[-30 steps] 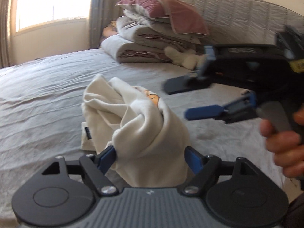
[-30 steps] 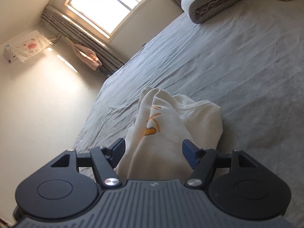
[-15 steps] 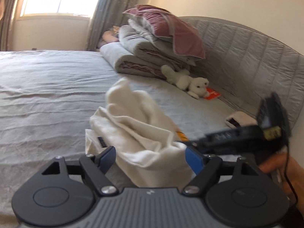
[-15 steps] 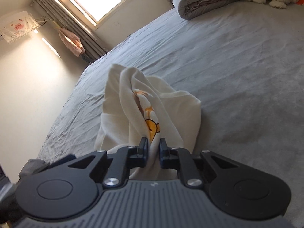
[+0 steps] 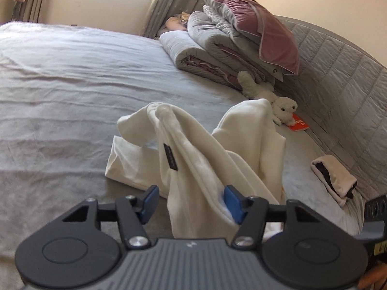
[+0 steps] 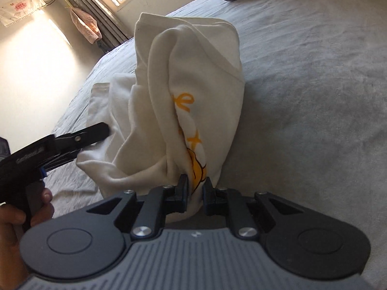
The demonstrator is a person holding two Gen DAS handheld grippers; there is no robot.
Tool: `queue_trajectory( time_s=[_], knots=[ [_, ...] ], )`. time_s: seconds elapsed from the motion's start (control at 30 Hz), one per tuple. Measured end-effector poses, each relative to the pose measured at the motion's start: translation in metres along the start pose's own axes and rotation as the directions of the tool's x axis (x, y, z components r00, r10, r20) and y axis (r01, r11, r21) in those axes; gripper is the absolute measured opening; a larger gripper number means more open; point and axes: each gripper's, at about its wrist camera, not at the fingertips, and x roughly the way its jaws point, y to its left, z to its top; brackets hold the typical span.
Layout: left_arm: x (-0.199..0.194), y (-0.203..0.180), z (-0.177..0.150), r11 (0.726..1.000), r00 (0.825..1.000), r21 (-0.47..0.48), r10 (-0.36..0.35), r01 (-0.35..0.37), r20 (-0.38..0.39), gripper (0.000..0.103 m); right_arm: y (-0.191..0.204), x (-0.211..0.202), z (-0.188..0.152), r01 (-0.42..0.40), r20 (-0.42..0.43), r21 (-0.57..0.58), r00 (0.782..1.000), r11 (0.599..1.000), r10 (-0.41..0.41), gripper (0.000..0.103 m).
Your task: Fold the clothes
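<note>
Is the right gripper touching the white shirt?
Touching. The right wrist view shows the right gripper with its jaws clamped on a bunched fold of the white shirt, beside the orange print.

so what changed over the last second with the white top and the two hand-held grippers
The right hand-held gripper closed on a fold of the white top beside its yellow print and holds it raised. The left hand-held gripper has just been closing, with cloth between its fingers; one pad touches the cloth, the other is clear. The folded quilts, plush toy and bed stayed put.
</note>
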Motion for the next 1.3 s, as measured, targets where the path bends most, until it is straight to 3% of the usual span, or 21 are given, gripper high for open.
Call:
queue_trajectory(
  time_s=[0.2, 0.43, 0.63, 0.77, 0.8, 0.83, 0.93, 1.07, 1.1, 1.17, 1.3],
  knots=[
    [0.005, 0.024, 0.009, 0.977, 0.999, -0.215, 0.017, -0.007, 0.046, 0.061, -0.007, -0.015, 0.007, 0.022, 0.06, 0.019, 0.998, 1.0, -0.023, 0.011],
    [0.007, 0.041, 0.016, 0.943, 0.993, -0.327, 0.089, -0.061, 0.072, 0.064, -0.033, -0.037, 0.027, 0.133, 0.159, 0.121, 0.975, 0.984, -0.152, 0.01],
    [0.014, 0.04, 0.016, 0.937, 0.997, -0.349, 0.048, -0.025, 0.057, 0.066, -0.029, -0.037, 0.026, 0.226, 0.182, 0.049, 0.956, 0.973, -0.231, 0.01],
    [0.02, 0.027, 0.013, 0.944, 0.996, -0.316, -0.082, 0.091, 0.041, 0.065, -0.033, -0.036, 0.029, 0.207, 0.175, 0.022, 0.962, 0.978, -0.208, 0.01],
    [0.024, 0.022, 0.012, 0.948, 0.994, -0.3, -0.109, 0.11, 0.021, 0.06, -0.033, -0.036, 0.029, 0.203, 0.172, 0.016, 0.964, 0.979, -0.203, 0.011],
    [0.027, 0.018, 0.01, 0.952, 0.992, -0.282, -0.124, 0.119, 0.0, 0.044, -0.034, -0.036, 0.03, 0.2, 0.171, 0.013, 0.965, 0.98, -0.199, 0.011],
    [0.033, 0.008, 0.005, 0.961, 0.988, -0.245, -0.144, 0.126, -0.054, 0.017, -0.035, -0.035, 0.03, 0.187, 0.164, 0.027, 0.968, 0.982, -0.189, 0.013],
    [0.026, 0.003, 0.0, 0.966, 0.985, -0.232, -0.14, 0.114, -0.098, 0.009, -0.037, -0.039, 0.032, 0.156, 0.155, 0.061, 0.974, 0.986, -0.164, 0.024],
    [0.022, 0.003, -0.002, 0.968, 0.984, -0.227, -0.139, 0.112, -0.11, 0.009, -0.038, -0.041, 0.033, 0.153, 0.16, 0.072, 0.974, 0.986, -0.163, 0.036],
    [0.014, 0.002, -0.005, 0.97, 0.98, -0.213, -0.146, 0.115, -0.135, 0.009, -0.039, -0.045, 0.035, 0.144, 0.178, 0.089, 0.971, 0.986, -0.158, 0.049],
    [-0.004, -0.005, -0.014, 0.977, 0.969, -0.161, -0.172, 0.143, -0.179, 0.009, -0.043, -0.052, 0.039, 0.085, 0.197, 0.126, 0.974, 0.988, -0.109, 0.056]
  ],
)
